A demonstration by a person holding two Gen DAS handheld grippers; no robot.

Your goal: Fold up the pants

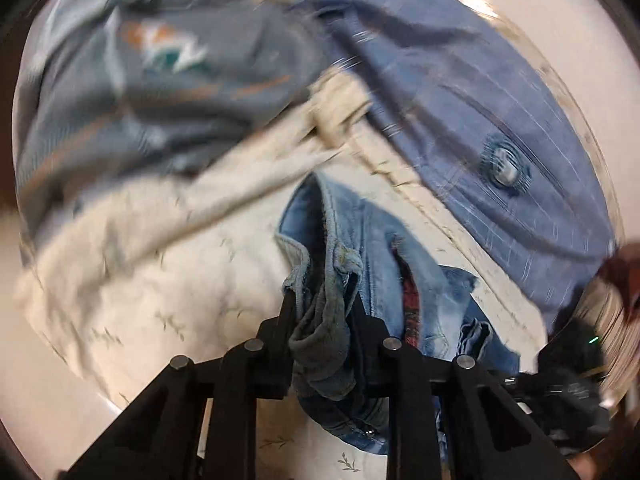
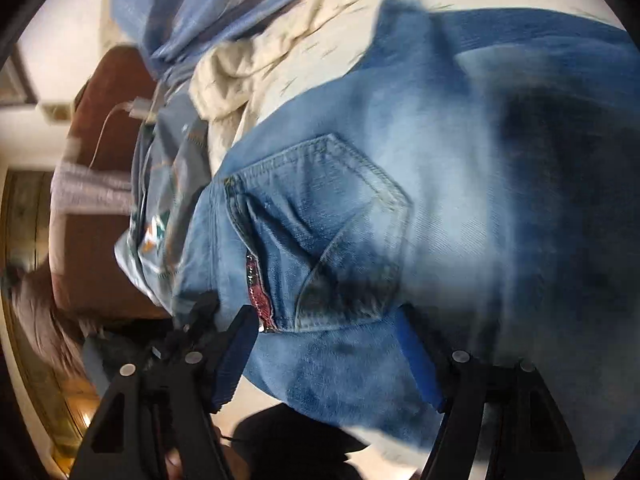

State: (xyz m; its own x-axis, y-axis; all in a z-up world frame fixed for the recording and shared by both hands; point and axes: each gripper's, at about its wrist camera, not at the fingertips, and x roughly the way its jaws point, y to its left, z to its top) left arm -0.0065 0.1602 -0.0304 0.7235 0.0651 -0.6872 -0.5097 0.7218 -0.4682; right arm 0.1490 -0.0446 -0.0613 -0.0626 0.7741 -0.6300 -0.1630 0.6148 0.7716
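Left wrist view: left gripper (image 1: 324,312) pinched the jeans (image 1: 360,248) waistband at 6 o'clock. Right gripper (image 2: 328,344) stood wide, denim between its jaws, apparently unclamped through the blur. Folding was barely begun; the jeans lay bunched on the bedsheet (image 1: 160,264).

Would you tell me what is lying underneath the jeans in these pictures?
Under the jeans a cream bedspread with a small leaf print shows around their edges. Whatever lies directly beneath the denim is covered and cannot be seen.
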